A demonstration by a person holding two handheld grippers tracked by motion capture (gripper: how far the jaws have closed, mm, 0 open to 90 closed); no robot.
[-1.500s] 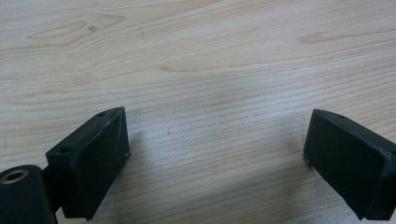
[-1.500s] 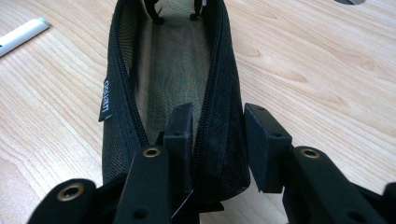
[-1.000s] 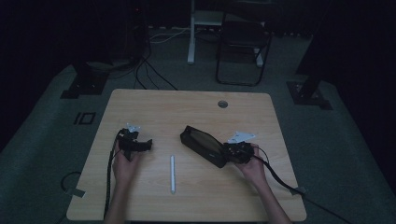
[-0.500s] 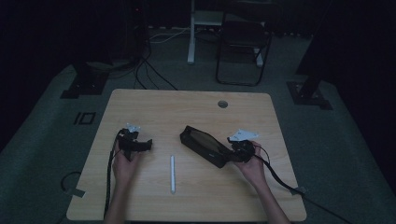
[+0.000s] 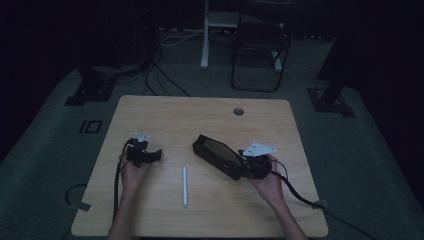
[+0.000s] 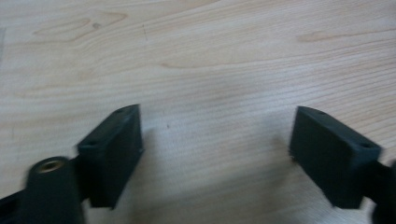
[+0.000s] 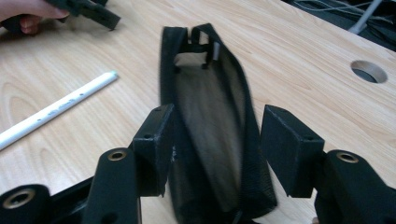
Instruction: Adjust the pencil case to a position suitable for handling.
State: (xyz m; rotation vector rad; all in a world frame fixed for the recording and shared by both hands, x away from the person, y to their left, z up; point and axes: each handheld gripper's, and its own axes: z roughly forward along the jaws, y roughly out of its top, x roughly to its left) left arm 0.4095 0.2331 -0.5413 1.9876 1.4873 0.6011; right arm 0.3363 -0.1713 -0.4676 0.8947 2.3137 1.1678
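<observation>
Right hand-held gripper (image 7: 212, 154) open astride black pouch (image 7: 210, 112) | left hand-held gripper (image 6: 215, 154) open, bare table (image 6: 210, 56)

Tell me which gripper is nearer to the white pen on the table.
Left. The left gripper sits just up and left of the white pen, jaws open over bare wood. The right gripper is farther off, at the black mesh pouch.

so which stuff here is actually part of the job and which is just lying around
In the job:
- black mesh pouch, between the open right gripper jaws
- white pen, beside it
- left gripper, open over bare table

Lying about:
- folding chair
- floor cables
</observation>
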